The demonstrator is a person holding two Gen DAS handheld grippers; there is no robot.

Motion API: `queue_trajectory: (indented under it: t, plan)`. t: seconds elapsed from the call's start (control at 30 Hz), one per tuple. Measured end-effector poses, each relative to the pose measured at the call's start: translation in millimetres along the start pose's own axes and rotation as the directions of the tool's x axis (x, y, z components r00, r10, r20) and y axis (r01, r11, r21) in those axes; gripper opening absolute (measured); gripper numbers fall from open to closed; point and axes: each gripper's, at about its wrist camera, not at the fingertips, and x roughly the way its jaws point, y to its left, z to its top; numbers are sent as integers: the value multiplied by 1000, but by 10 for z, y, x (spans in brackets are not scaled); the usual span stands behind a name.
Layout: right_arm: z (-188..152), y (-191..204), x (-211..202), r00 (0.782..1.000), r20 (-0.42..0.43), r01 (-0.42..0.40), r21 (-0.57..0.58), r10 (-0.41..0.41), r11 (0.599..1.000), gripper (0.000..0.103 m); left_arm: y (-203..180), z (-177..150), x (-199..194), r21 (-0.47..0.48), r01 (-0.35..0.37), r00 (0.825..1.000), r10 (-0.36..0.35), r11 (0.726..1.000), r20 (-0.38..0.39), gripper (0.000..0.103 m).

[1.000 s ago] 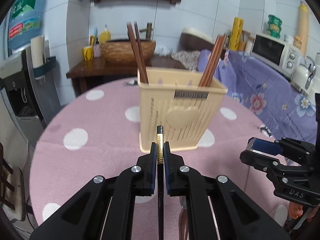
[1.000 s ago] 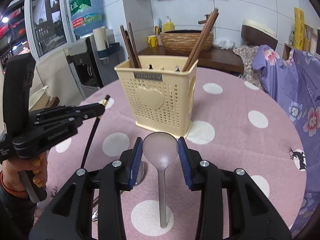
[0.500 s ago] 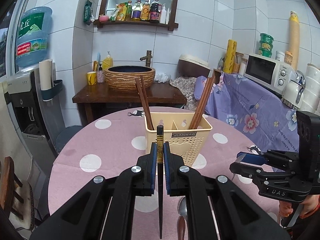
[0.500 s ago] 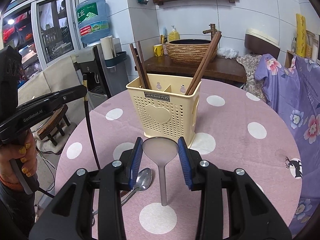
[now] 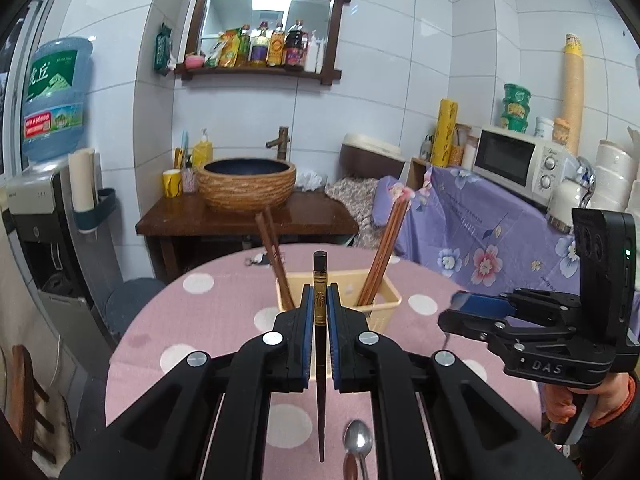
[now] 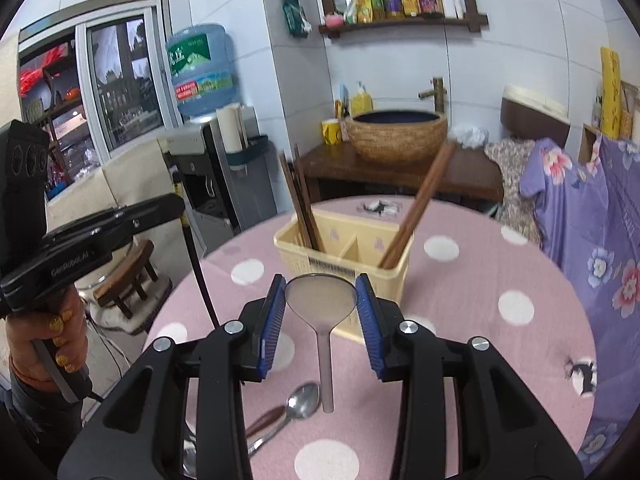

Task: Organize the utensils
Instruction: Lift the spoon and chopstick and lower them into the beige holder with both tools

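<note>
A dark chopstick with a gold band near its top stands upright in the left claw, whose blue pads are pressed together on it; its thin end hangs free above the counter. In the right wrist view the same chopstick slants down from that claw, gripped by a hand at the left edge.

The right claw pinches a translucent ladle-like spoon by the sides of its round bowl, the handle pointing down and clear of the cloth. From the left wrist view this claw is seen side-on at the right.

Just beyond both claws sits the cream plastic utensil holder, divided into compartments. One group of brown chopsticks leans in its left compartment, another in the right; the middle compartment looks bare.

Below the claws a metal spoon with a reddish handle lies on the counter, which wears a pink cloth with white dots.

Behind stand a woven-look basin on a wooden stand, a water dispenser and a microwave.
</note>
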Motion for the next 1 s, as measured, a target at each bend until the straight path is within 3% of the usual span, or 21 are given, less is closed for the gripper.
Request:
queue_trajectory:
  t: [0.23,0.4,0.57,0.83,1.0]
  plan:
    - [856,-37,-165,988,147,35,21,-38,999,37,6,724,-93,-21,3,994,-1,1000,109,8]
    - [1180,-101,-47,979,185,74,52,-82,996,37,-10,1100,66,-33,-25,987,30,999,157,8]
    - [1144,-155,257,979,159,120,55,-127,991,37,-14,1076,361,-41,-61,987,66,997,145,8]
    - [766,-213,639,982,102,157,42,-161,987,37,132,772,693,-92,-84,991,93,992,101,8]
    - [749,-288,656,983,101,149,69,-156,986,37,167,937,594,-107,-74,989,87,991,119,8]
